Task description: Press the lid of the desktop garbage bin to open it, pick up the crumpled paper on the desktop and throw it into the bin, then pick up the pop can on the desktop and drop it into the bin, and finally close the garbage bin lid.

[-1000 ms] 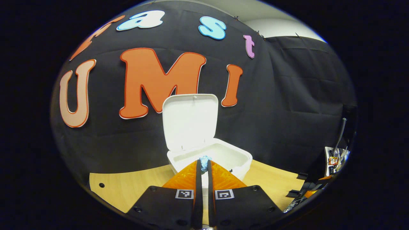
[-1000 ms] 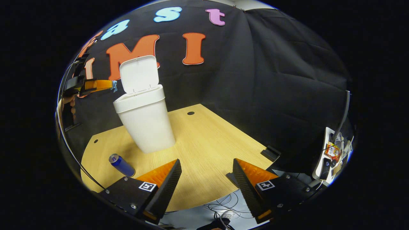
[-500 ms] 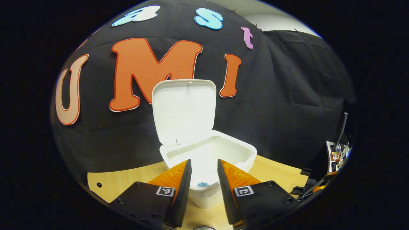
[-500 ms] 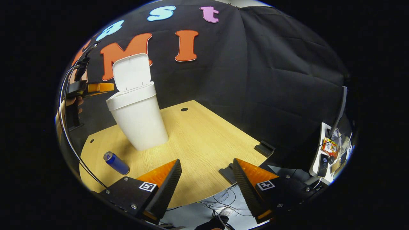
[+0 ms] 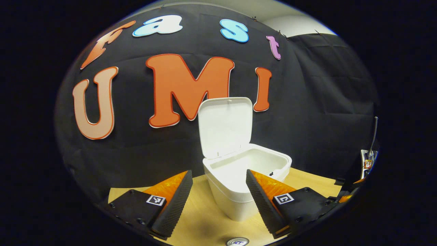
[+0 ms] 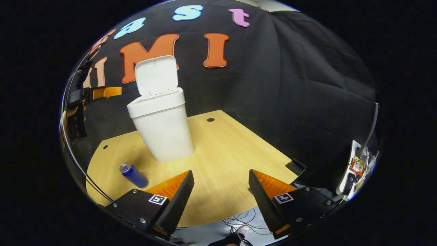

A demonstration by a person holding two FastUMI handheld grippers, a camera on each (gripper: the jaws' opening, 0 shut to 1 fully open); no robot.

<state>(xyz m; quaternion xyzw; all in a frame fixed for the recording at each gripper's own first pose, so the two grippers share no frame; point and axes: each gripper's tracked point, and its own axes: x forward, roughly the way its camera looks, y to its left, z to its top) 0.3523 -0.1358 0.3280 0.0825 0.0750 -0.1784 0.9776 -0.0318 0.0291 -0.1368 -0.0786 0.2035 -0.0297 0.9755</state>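
- White plastic desktop garbage bin [image 6: 160,131], tapered toward its base, upright on the pale wooden desktop [image 6: 222,153] near the black cloth wall; placed within reach of both tools.
- White hinged lid [image 5: 225,126] raised upright at the back rim, leaving the bin mouth clear for drops.
- Left gripper [image 5: 218,201] spread wide and empty, level with the bin's rim and just in front of it; in the right gripper view seen at the far left [image 6: 102,93], beside the bin and apart from it, carried by a hand [image 6: 70,114].
- Crumpled paper not to be made out on the desktop; judged already inside the bin, though its interior is too pale to confirm.
- Blue cylindrical pop can [image 6: 134,175], lying on its side on the desktop, in front of the bin and well apart from it; judged the next item to collect.
- Right gripper [image 6: 221,198] likewise released and empty, hovering above the near desktop edge, the can just beyond its left finger.
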